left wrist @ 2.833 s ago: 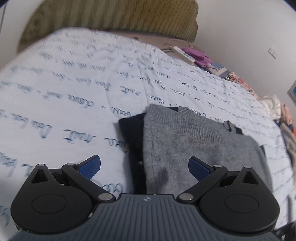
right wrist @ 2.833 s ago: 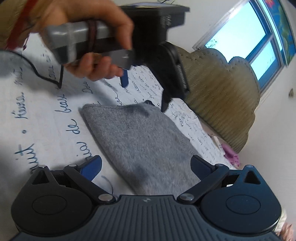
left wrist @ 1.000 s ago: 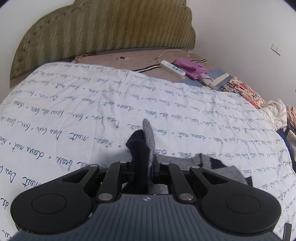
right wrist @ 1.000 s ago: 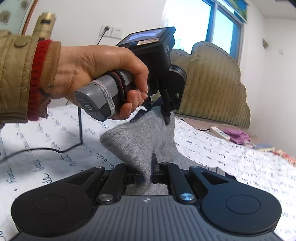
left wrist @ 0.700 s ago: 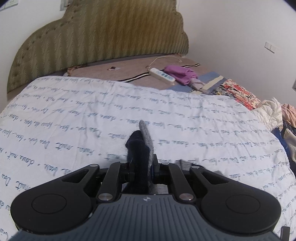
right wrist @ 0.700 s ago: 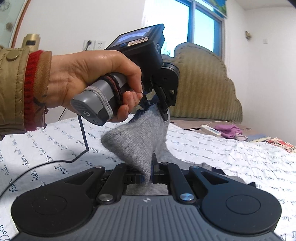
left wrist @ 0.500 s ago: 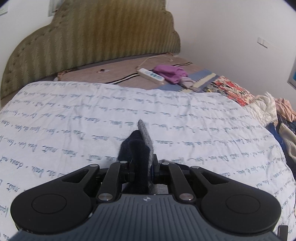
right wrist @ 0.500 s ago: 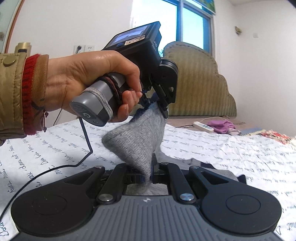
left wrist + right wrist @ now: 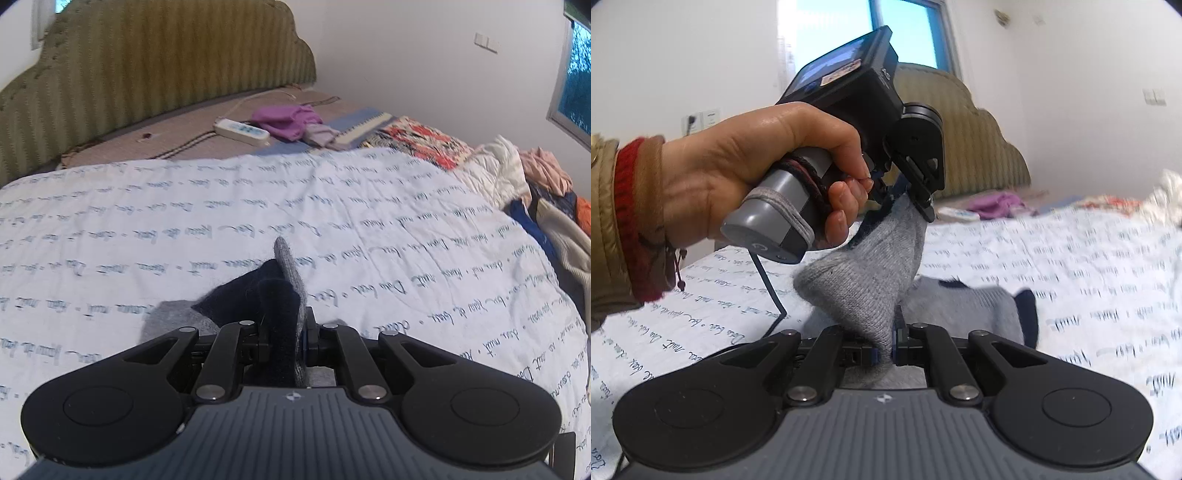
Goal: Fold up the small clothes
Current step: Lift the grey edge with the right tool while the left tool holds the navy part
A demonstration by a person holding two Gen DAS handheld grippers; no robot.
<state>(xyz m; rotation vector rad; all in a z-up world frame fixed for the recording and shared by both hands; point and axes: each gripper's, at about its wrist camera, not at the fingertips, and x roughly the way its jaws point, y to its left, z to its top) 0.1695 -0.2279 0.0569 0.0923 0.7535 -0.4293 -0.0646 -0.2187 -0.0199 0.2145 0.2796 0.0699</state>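
Observation:
A small grey knitted garment (image 9: 864,284) with dark navy trim is lifted off the bed between both grippers. My left gripper (image 9: 282,336) is shut on a navy and grey edge of the garment (image 9: 280,295); it also shows in the right wrist view (image 9: 908,199), held by a hand. My right gripper (image 9: 884,349) is shut on another grey edge. The rest of the garment (image 9: 967,302) lies on the white bedspread (image 9: 369,221) with blue script.
A green padded headboard (image 9: 147,66) stands behind. A white power strip (image 9: 242,130), a purple cloth (image 9: 288,118) and a patterned cloth (image 9: 417,140) lie beyond the bedspread. A pile of clothes (image 9: 546,199) sits at the right. A black cable (image 9: 768,291) trails from the left gripper.
Both grippers closed on the garment's edges and raised them off the bed. In the last second they swung to the right with the cloth, folding it over.

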